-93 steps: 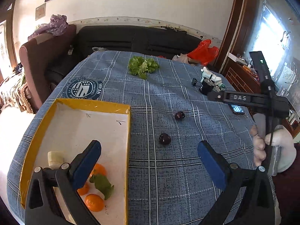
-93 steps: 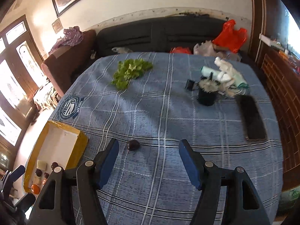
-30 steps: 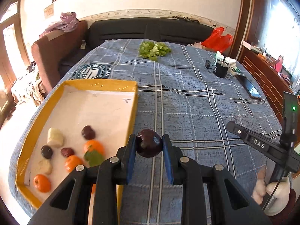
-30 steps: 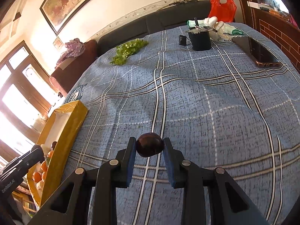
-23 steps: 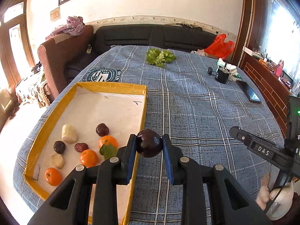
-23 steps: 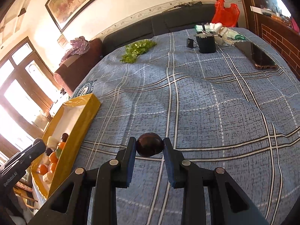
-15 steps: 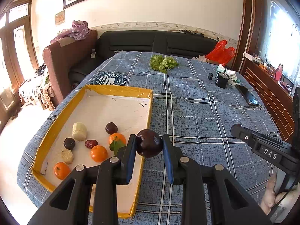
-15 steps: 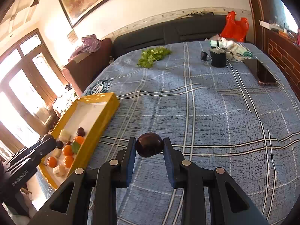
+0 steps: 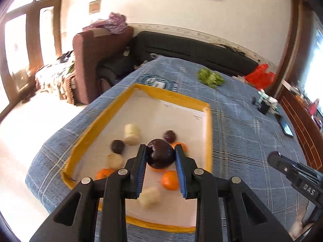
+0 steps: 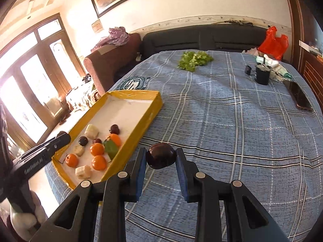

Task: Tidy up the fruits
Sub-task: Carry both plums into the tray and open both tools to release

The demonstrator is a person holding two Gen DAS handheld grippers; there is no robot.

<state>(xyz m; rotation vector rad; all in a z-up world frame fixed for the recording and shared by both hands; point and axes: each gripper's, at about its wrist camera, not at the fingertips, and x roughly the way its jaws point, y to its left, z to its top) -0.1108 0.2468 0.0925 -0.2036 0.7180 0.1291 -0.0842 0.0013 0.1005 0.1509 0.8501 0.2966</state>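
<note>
My left gripper [image 9: 160, 157] is shut on a dark plum [image 9: 160, 153] and holds it above the yellow-rimmed tray [image 9: 105, 115]. The tray holds oranges [image 9: 170, 179], dark plums [image 9: 118, 146] and pale banana pieces [image 9: 131, 134]. My right gripper [image 10: 160, 158] is shut on another dark plum [image 10: 160, 158] over the blue plaid cloth, to the right of the tray [image 10: 139, 132]. The tray's fruit also shows in the right wrist view: oranges [image 10: 97, 148], a green leaf [image 10: 110, 147], banana pieces [image 10: 82, 171].
Green lettuce [image 10: 194, 59] lies at the far side of the cloth. A black cup [image 10: 262, 76], white items and a phone [image 10: 300, 96] sit at the far right. A brown armchair [image 9: 94, 64] and a dark sofa [image 10: 201, 38] stand beyond the table.
My left gripper has moved left with its plum, from beside the tray's right rim to over the tray. My right gripper has stayed shut on its plum and shifted slightly toward the tray.
</note>
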